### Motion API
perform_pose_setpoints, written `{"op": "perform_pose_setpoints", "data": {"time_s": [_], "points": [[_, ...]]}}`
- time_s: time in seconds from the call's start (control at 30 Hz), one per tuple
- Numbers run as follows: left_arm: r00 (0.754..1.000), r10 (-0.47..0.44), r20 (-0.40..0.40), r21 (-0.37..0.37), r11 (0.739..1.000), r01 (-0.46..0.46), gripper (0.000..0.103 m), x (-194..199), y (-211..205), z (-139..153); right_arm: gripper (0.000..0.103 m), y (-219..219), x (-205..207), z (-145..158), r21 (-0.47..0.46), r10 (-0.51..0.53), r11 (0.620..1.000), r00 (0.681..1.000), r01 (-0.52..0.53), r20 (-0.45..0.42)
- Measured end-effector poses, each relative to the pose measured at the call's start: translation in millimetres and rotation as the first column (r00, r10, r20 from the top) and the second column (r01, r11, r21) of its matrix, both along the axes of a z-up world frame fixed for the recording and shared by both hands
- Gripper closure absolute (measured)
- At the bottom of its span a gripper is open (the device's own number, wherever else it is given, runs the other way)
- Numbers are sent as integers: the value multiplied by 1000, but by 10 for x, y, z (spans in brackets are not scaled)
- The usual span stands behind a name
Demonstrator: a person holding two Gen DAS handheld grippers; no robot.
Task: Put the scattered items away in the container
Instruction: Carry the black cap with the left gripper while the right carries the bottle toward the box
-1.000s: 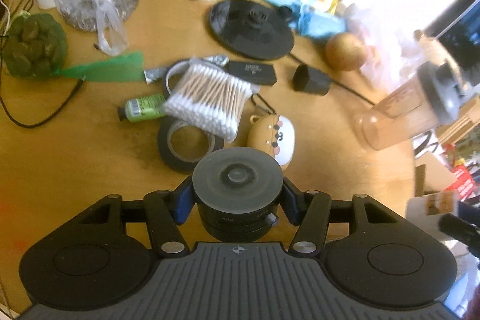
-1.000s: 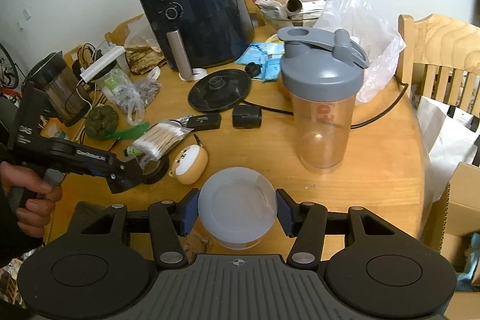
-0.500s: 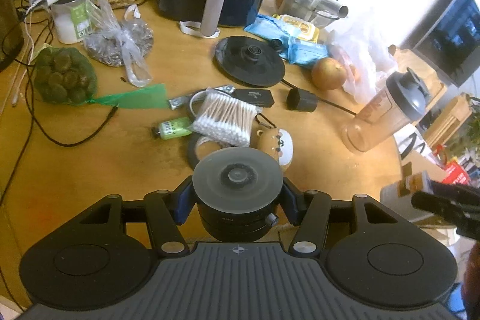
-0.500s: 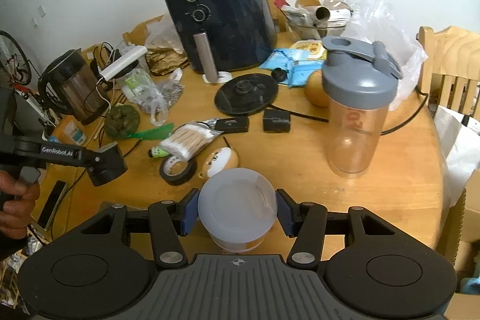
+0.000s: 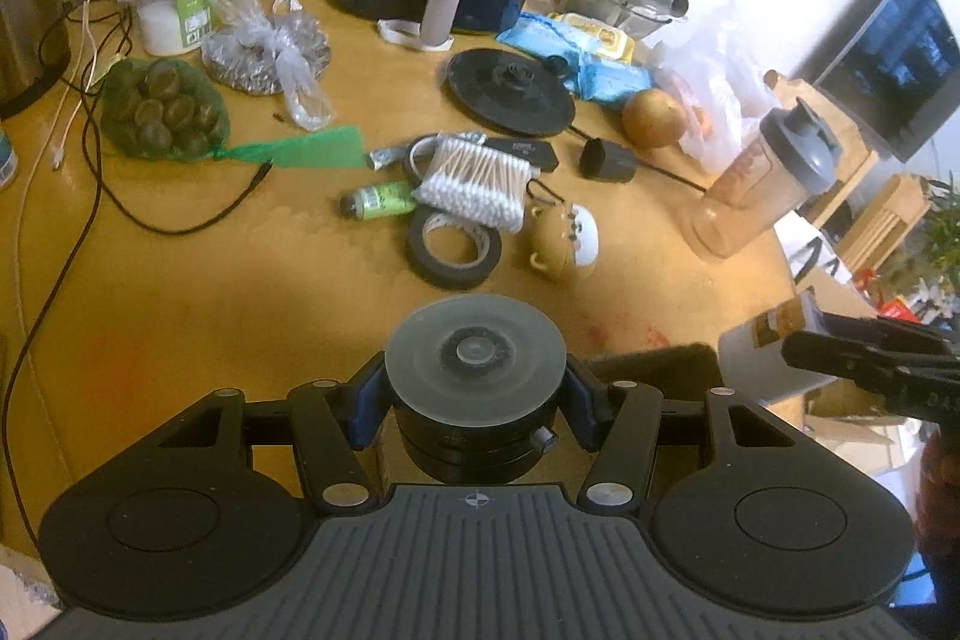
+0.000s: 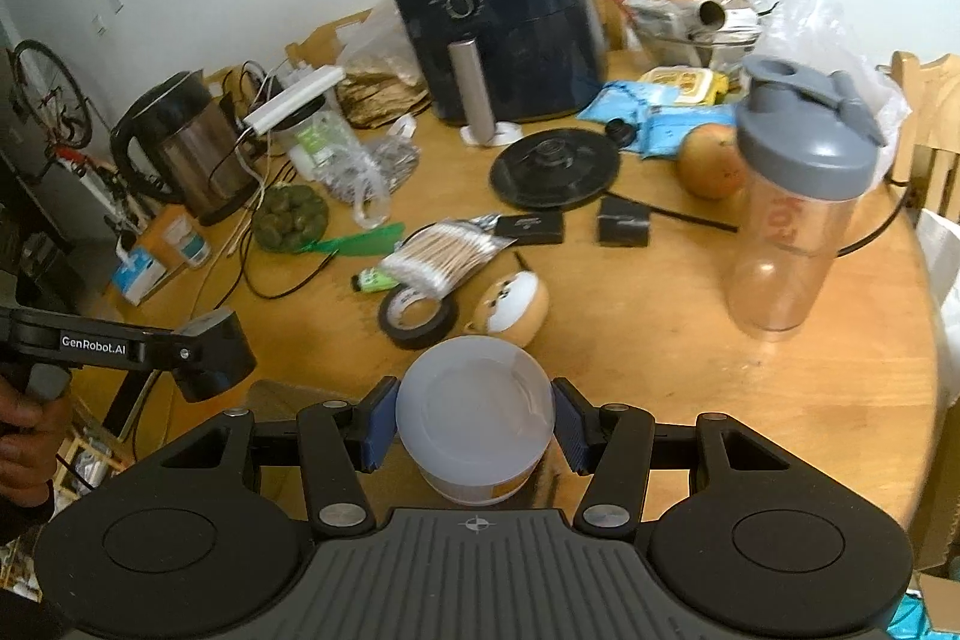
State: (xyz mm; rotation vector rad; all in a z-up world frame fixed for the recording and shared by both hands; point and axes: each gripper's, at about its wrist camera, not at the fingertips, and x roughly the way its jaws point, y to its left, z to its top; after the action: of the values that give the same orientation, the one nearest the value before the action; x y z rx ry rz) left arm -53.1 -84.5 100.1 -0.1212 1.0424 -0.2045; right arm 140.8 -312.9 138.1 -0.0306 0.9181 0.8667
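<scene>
My left gripper (image 5: 474, 403) is shut on a black round lens-like object with a grey cap (image 5: 474, 370), held above the table's near edge. My right gripper (image 6: 474, 418) is shut on a white plastic tub (image 6: 474, 415), held over the near edge. Scattered mid-table lie a cotton swab pack (image 5: 474, 181), a black tape roll (image 5: 455, 249), a green tube (image 5: 378, 201), a dog-shaped case (image 5: 564, 238), a black flat case (image 5: 525, 149) and a black cube adapter (image 5: 607, 162). They also show in the right wrist view: swabs (image 6: 447, 256), tape (image 6: 417, 316), dog case (image 6: 510, 307).
A dark air fryer (image 6: 498, 16) stands at the back, a kettle (image 6: 180, 148) at the left, a black round base (image 6: 555, 169) in the middle, a shaker bottle (image 6: 792, 196) at the right. Bags, cables and an apple (image 6: 711, 160) crowd the back. A chair (image 6: 930, 112) stands right.
Both grippers have pulled back and up from the table, each still holding its object; the scattered items look smaller and farther away. The items on the table have not moved.
</scene>
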Motion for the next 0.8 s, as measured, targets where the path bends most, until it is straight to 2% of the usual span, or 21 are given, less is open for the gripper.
{"op": "perform_pose_setpoints", "data": {"time_s": [0.43, 0.57, 0.8], "points": [[999, -40, -17, 24, 999, 40, 46, -198, -46, -226, 47, 206, -224, -232, -62, 60, 996, 997, -64, -56], [997, -80, 7, 113, 991, 78, 46, -231, -157, -328, 47, 268, -217, -325, -83, 82, 993, 994, -88, -70], [990, -137, 27, 191, 973, 129, 46, -247, -278, -447, 47, 425, -233, -474, -134, 118, 983, 991, -126, -68]]}}
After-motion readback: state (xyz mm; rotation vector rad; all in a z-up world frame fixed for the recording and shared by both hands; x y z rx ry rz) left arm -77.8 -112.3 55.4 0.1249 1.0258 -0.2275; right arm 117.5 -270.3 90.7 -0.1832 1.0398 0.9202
